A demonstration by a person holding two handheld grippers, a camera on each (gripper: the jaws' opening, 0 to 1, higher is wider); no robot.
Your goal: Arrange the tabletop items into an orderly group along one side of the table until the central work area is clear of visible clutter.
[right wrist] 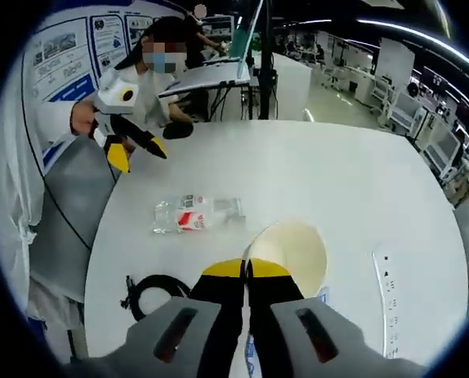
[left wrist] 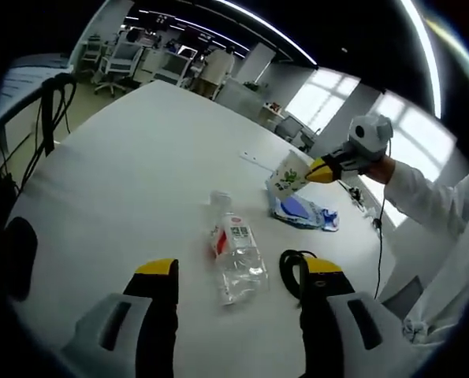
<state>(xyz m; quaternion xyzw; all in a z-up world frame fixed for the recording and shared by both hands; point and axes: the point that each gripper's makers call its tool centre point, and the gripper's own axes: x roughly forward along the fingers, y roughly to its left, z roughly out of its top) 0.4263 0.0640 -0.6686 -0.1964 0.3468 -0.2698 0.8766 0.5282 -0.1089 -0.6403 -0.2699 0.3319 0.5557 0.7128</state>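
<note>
Red-and-white label, text unreadable, on clear bottle (left wrist: 236, 260), near black cable (left wrist: 292, 268).

White table (left wrist: 139, 150): clear bottle (left wrist: 237, 258) lying flat, black cable (left wrist: 291, 268), blue packet (left wrist: 305, 211).

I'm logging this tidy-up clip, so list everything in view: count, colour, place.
Plastic bottle: one, clear with red-and-white label, lying on its side mid-table.
Paper cup: one, cream inside, green print outside, rim pinched by the right gripper.
Blue packet: one, blue and white, flat beside the cup.
Cable: one, black, coiled near the table edge.
Power strip: one, white, beyond the cup.
Table: one, white.
Left gripper: yellow-tipped, jaws apart, over the bottle.
Right gripper: yellow-tipped, closed on the cup rim.
</note>
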